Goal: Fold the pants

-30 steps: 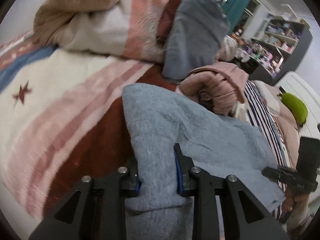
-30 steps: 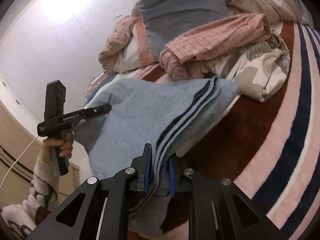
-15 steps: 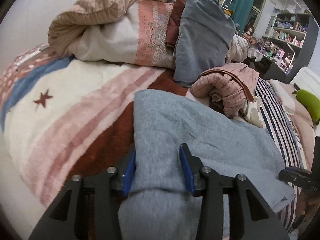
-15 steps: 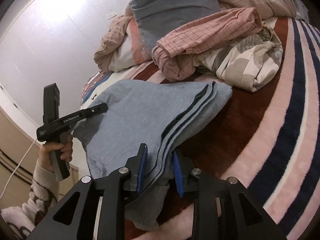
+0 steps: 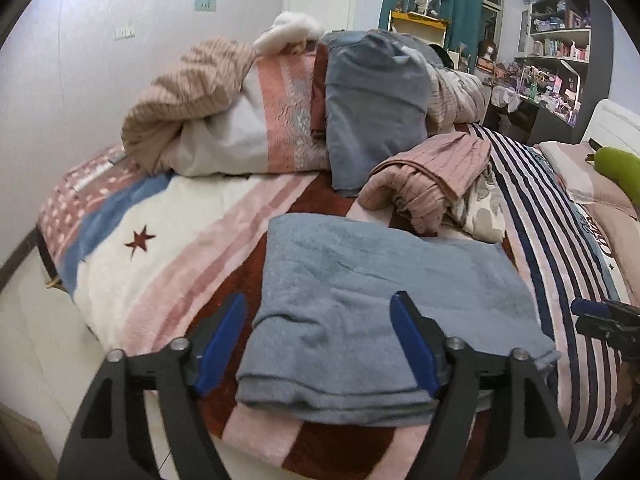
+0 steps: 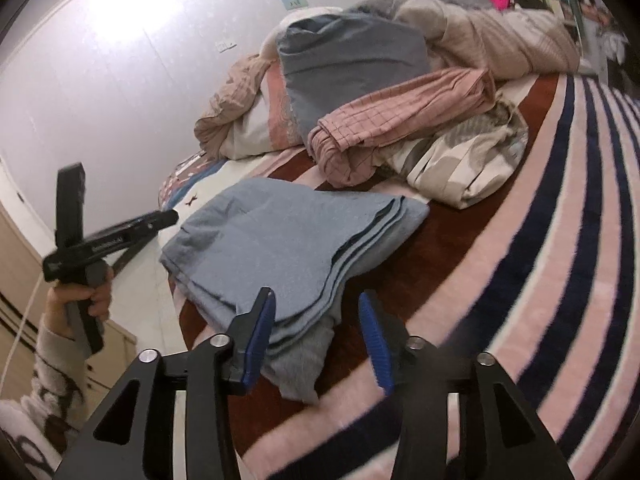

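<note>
The grey-blue pants lie folded in a flat stack on the striped blanket, near the bed's front edge. My left gripper hovers over the stack's near end, its jaws opening; the blue pads stand clear of the cloth on both sides. In the right wrist view the pants show their layered edge. My right gripper is at their near corner with its jaws opening and its pads off the fabric. A hand holds the left gripper beyond the stack.
A pink checked garment and a patterned cloth lie just behind the pants. A heap of bedding and a grey-blue pillow fills the back. The pale floor drops off at the left. Shelves stand far right.
Both grippers have let go of the pants, spread their jaws and drawn back and upward. The pants have settled flat on the blanket.
</note>
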Tool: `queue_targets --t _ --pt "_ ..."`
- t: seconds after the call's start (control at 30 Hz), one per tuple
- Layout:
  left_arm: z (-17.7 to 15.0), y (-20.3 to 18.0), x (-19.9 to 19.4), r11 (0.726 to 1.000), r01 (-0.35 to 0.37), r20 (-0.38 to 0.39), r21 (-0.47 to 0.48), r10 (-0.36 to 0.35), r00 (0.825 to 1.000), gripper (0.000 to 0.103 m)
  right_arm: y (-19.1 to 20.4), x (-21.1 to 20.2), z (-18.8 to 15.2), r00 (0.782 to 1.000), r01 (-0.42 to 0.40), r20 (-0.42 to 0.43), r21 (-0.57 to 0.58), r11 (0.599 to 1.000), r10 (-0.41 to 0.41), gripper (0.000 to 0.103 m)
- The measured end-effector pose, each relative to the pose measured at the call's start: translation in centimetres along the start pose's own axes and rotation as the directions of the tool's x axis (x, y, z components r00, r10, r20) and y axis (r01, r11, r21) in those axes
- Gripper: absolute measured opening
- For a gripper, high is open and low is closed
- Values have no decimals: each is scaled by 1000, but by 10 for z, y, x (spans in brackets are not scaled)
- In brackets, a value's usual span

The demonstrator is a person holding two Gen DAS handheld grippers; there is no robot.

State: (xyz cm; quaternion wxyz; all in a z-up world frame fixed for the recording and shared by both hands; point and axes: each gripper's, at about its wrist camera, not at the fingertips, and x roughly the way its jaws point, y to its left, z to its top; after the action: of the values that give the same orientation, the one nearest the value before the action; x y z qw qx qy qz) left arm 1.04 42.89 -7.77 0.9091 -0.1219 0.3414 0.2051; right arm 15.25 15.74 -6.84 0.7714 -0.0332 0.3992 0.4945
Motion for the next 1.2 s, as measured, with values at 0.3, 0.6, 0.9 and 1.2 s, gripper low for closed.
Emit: queue_targets --t 0.3,0.6,0.9,1.2 --pt "-14 -66 -40 998 -12 64 56 9 998 90 6 -51 -26 996 84 42 -62 995 -82 70" --pt "-31 -172 -82 991 -2 225 135 -29 974 102 -8 -118 -55 973 199 136 -76 977 -187 91" --pt "-52 -266 -123 988 65 350 141 -111 930 102 -31 -215 -99 893 351 319 -57 935 -316 103" --pt "-64 -290 -145 988 61 373 143 -111 921 102 -40 -269 -120 829 405 426 -11 914 -362 103"
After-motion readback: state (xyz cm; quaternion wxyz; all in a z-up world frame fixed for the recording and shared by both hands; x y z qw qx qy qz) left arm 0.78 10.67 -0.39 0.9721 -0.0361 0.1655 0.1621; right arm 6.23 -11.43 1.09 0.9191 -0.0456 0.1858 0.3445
